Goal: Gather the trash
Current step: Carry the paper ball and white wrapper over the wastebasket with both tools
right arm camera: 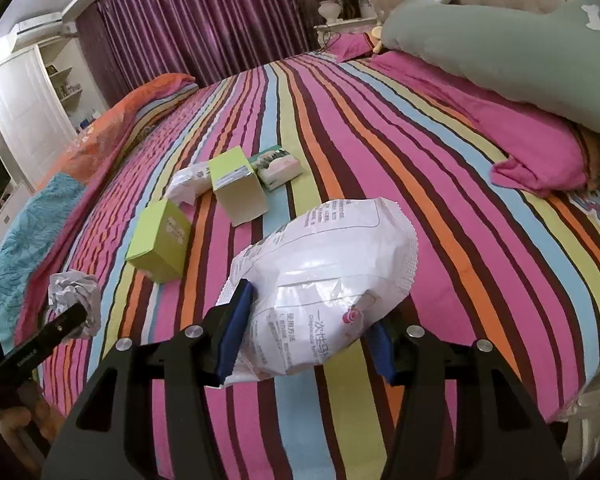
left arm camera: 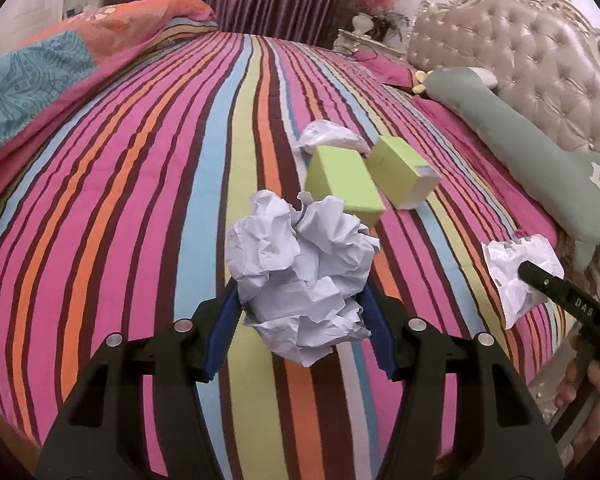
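Note:
My left gripper [left arm camera: 300, 304] is shut on a crumpled white paper ball [left arm camera: 300, 276] and holds it above the striped bed [left arm camera: 140, 200]. The ball also shows in the right wrist view [right arm camera: 74, 300]. My right gripper [right arm camera: 308, 328] is shut on a white plastic wrapper [right arm camera: 328, 276] with printed text, held above the bed. The wrapper also shows in the left wrist view [left arm camera: 518, 276]. Two green boxes [left arm camera: 346, 184] [left arm camera: 406, 172] lie on the bed ahead, with a crumpled white bag [left arm camera: 328, 134] behind them. A tissue pack [right arm camera: 280, 166] lies past the boxes.
A long grey-green pillow [left arm camera: 520, 132] lies along the tufted headboard [left arm camera: 540, 60]. A folded orange and blue quilt [left arm camera: 60, 60] lies at the far left of the bed. Purple curtains [right arm camera: 204, 12] and a white cabinet [right arm camera: 24, 108] stand beyond.

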### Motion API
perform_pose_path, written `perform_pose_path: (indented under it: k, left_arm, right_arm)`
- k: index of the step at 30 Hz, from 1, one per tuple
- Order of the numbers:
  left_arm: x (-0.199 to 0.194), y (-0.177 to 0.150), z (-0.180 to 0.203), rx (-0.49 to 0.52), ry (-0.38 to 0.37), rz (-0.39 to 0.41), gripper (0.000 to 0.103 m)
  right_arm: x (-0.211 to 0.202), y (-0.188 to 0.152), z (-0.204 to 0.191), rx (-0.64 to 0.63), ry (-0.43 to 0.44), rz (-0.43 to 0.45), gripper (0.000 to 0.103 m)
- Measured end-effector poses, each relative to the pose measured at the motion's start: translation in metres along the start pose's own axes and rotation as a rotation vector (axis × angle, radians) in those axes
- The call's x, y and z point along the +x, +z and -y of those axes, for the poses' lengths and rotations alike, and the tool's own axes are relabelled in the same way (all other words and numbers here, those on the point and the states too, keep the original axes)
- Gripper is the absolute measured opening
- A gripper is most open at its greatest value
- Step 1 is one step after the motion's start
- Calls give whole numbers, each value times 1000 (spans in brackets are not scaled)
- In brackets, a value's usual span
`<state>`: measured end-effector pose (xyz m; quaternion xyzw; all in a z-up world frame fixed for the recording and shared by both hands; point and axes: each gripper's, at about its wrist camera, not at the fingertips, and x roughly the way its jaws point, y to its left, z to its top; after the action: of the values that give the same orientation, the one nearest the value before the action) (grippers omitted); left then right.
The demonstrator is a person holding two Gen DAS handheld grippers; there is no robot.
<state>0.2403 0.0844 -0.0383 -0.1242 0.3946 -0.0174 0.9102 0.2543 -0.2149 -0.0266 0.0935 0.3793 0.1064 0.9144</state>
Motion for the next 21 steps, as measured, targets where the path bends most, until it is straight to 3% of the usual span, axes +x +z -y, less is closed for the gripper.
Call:
perform_pose_path:
  k: [21]
  left_arm:
    - [-60, -79, 36, 82, -55, -16, 56]
  right_arm:
    - [-65, -55, -10, -9, 52, 11, 51]
